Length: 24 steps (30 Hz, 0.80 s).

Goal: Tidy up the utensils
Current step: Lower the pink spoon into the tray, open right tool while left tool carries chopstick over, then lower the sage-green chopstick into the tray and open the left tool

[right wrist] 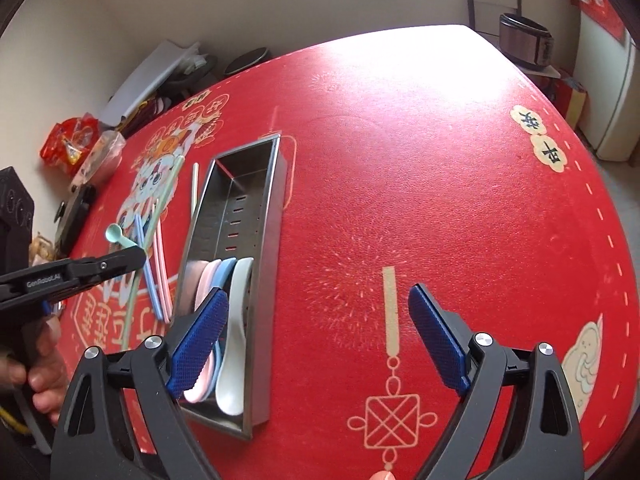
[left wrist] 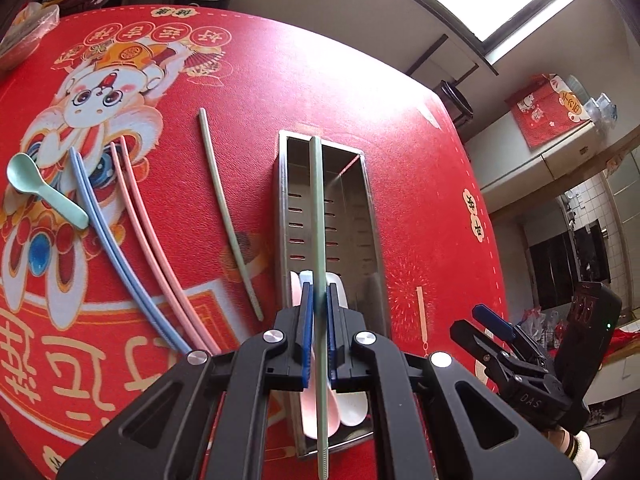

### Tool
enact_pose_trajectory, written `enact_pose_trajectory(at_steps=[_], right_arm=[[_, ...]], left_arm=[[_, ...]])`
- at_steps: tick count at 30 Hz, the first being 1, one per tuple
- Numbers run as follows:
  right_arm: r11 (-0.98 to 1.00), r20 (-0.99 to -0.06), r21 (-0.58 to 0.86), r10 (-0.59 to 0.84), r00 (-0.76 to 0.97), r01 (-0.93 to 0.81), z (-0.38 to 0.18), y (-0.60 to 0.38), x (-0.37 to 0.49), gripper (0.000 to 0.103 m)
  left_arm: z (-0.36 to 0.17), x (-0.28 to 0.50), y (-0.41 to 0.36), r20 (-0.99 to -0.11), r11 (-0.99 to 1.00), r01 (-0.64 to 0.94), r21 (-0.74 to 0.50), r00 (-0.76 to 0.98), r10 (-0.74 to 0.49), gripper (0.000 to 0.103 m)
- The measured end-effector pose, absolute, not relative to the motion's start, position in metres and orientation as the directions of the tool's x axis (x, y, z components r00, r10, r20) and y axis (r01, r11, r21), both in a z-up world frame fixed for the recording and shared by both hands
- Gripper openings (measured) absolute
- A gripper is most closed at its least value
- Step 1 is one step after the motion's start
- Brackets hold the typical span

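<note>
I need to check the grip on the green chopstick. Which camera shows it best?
The left wrist view: the green chopstick runs between the left gripper's pads, above the steel tray. The right wrist view shows only a thin, partly hidden sliver.

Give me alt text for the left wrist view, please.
The left hand-held gripper clamps a green chopstick above a steel utensil tray holding spoons. On the red tablecloth lie another green chopstick, pink and blue pairs, and a green spoon.

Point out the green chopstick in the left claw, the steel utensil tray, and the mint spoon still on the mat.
green chopstick (left wrist: 318, 200), left wrist view, mid shaft.
steel utensil tray (left wrist: 370, 216), left wrist view, right wall.
mint spoon (left wrist: 22, 172), left wrist view, bowl.
</note>
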State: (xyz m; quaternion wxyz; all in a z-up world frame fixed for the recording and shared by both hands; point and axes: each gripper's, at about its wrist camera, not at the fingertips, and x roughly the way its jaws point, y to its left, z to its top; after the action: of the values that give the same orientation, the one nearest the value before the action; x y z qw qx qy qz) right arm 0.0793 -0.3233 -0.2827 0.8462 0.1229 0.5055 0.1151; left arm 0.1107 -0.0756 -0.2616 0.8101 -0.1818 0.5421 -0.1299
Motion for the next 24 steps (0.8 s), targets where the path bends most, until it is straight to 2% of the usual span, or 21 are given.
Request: enact_pose_trajectory(at_steps=[13,24], right_arm=[[0.942,-0.826,0.331,0.316,0.466,-0.052,-0.283,-0.373,0.08,0.088],[0.937,-0.82,0.347,0.32,0.474,-0.034,-0.285,-0.387,0.081,0.088]], left_arm=[[-0.302,0.132,-0.127,-0.857,0.895,-0.04,-0.444,0.31,-0.412,0.006],[-0.317,0.134,-0.133,-0.841,0.859,-0.058,-0.509,0.249,-0.481,0.006]])
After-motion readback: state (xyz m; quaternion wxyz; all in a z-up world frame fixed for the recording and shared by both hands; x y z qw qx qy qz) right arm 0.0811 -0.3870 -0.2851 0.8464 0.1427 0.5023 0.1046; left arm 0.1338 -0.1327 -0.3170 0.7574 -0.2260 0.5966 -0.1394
